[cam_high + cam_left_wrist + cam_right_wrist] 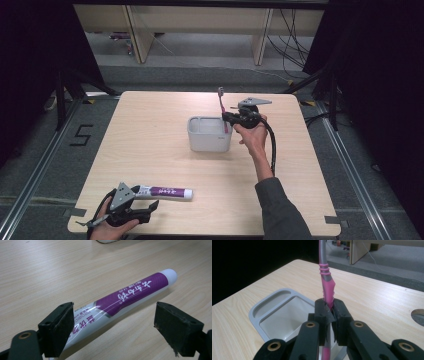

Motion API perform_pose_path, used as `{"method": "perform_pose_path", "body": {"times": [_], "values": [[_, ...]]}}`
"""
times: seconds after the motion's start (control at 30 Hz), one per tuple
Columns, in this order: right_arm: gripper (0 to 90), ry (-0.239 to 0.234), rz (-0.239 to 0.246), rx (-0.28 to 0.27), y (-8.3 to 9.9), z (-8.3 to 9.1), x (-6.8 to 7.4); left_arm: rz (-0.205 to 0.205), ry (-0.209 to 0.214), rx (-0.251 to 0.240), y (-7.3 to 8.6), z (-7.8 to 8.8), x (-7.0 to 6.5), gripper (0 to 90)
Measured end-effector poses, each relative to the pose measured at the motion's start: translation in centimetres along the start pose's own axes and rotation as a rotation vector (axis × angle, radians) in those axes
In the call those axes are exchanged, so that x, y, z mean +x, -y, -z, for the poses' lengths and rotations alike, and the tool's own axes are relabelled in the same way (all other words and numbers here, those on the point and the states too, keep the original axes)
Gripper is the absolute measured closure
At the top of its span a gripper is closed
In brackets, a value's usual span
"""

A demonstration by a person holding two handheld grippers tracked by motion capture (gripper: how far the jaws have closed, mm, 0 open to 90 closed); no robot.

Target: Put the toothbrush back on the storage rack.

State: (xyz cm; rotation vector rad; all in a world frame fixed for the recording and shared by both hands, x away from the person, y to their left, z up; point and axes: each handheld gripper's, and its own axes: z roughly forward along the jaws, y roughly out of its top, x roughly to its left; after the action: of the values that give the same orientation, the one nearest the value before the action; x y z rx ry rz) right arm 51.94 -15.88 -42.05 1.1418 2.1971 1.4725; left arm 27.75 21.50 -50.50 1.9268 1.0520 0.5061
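Observation:
A pink and grey toothbrush [222, 107] stands nearly upright, head up, over the right side of a white rectangular holder [210, 134] at the table's middle. My right gripper [229, 118] is shut on its pink handle [327, 291]; the jaws clamp it above the holder's open compartment [284, 317]. A white and purple toothpaste tube [165, 192] lies flat near the front left edge. My left gripper [150, 206] sits open at the tube's flat end. In the left gripper view the tube [117, 302] lies between the wide-apart pads [58, 330], close beside the left one.
The wooden table [150, 130] has bare surface around the holder. A round hole [418, 316] shows in the tabletop at the right of the right gripper view. Beyond the table are the floor, wooden furniture legs and cables.

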Motion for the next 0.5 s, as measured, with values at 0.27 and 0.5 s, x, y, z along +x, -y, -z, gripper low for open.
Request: {"method": "perform_pose_path", "body": {"times": [0.27,0.5], "values": [[83.6,0.006,0.048,0.003,0.74,-0.29,-0.09,0.0,0.001,-0.001,-0.01,0.02,0.05,16.2],[83.5,0.027,0.052,0.001,0.98,-0.4,0.5,0.002,0.001,-0.003,-0.01,0.02,0.07,16.2]]}}
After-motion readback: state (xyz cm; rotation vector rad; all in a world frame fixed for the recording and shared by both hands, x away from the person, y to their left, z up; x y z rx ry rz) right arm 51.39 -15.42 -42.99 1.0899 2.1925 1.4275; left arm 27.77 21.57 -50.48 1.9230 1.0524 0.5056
